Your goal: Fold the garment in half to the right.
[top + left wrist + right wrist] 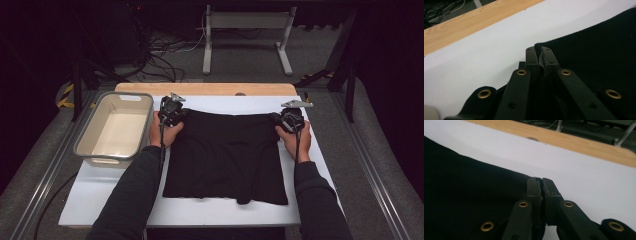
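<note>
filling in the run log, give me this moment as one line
left tongs: shut on shorts far left corner | right tongs: shut on far right corner | shorts: flat on board | tub: left, empty

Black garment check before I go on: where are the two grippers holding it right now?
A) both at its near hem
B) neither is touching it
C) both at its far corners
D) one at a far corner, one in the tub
C: the left gripper and the right gripper are each shut on a far corner of the black garment, which lies flat on the white board; the tub holds no gripper.
</note>
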A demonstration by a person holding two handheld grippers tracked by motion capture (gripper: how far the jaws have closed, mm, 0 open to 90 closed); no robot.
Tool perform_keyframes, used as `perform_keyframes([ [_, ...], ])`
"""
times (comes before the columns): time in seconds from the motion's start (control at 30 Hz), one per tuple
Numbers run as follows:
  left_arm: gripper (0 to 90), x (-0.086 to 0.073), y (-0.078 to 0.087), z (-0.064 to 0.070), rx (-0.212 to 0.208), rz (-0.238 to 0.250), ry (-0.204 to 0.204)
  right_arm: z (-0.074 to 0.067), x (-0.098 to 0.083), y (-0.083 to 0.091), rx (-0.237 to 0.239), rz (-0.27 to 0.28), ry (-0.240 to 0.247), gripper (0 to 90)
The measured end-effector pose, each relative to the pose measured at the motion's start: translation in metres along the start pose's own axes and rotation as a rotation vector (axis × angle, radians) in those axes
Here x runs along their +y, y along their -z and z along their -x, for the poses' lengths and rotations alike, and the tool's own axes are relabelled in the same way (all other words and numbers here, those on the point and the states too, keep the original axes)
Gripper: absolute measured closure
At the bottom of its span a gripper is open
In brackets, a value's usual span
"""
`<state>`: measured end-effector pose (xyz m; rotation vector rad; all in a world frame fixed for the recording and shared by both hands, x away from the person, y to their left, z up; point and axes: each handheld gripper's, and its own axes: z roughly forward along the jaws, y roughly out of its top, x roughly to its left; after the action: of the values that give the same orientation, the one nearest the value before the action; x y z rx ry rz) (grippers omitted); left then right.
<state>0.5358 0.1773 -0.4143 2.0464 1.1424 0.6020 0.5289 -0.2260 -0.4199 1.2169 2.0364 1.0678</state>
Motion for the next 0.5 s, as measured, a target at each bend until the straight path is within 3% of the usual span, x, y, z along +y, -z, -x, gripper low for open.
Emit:
perform_keyframes([
  [0.07,81.2,0.001,-0.001,0.001,0.006,0.014,0.004,-0.002,0.003,-0.001,-0.019,0.014,-0.001,74.9],
  [0.2,62.2,0.004,0.004,0.007,0.035,0.047,0.015,-0.009,0.008,0.002,-0.052,0.035,0.028,62.9],
  [0.33,57.6,0.005,0.017,0.018,0.008,0.085,-0.019,-0.013,0.01,0.014,-0.034,0.067,0.016,62.5],
  [0.43,57.9,0.001,0.029,0.031,-0.018,0.104,-0.07,-0.023,0.006,0.03,0.026,0.102,0.029,69.1],
  [0.5,57.9,-0.004,0.037,0.037,-0.054,0.126,-0.083,-0.031,0.002,0.038,0.057,0.107,0.043,71.8],
])
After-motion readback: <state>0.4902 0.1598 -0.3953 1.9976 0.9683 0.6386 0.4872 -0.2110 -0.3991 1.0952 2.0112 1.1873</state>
